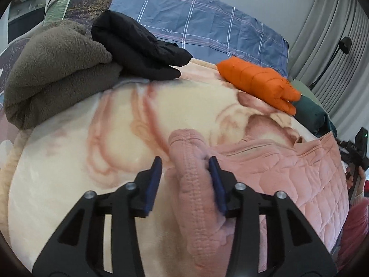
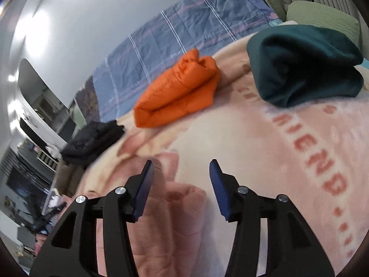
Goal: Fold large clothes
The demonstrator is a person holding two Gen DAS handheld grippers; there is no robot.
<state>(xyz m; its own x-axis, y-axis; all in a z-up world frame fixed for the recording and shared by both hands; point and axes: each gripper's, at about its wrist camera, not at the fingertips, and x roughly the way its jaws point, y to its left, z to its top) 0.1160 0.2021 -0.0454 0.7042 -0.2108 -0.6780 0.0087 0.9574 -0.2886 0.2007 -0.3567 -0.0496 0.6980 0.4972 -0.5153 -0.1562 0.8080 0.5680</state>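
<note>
Pink quilted garment (image 1: 288,175) lies across a cream plush blanket (image 1: 92,161) on a bed, its ribbed cuff (image 1: 191,173) standing between the fingers of the left gripper (image 1: 185,170), whose jaws are parted with the cuff brushing the right pad; whether they are gripping it cannot be told, and it looks loose. The right gripper (image 2: 182,173) hovers with jaws wide apart over a bunched pink fold (image 2: 184,198) of the same garment, holding nothing. The likeliest failure, judged from this slack hold, is the thick cuff slipping out on the lift, since the padded fleece is bulky and springy and may resist a crease or slump back open. A pinch set too deep could also catch the soft blanket beneath and drag it along. Finished bundles line the far side of the bed: a brown sherpa fleece (image 1: 55,69) at ten o'clock in the left wrist view, a black puffer jacket (image 1: 138,53) at eleven, an orange down jacket (image 1: 260,83) at one, slick and channel-stitched, and a dark teal sweatshirt (image 2: 304,64) at one o'clock in the right wrist view. A blue checked pillowcase (image 1: 207,23) lies behind them.
</note>
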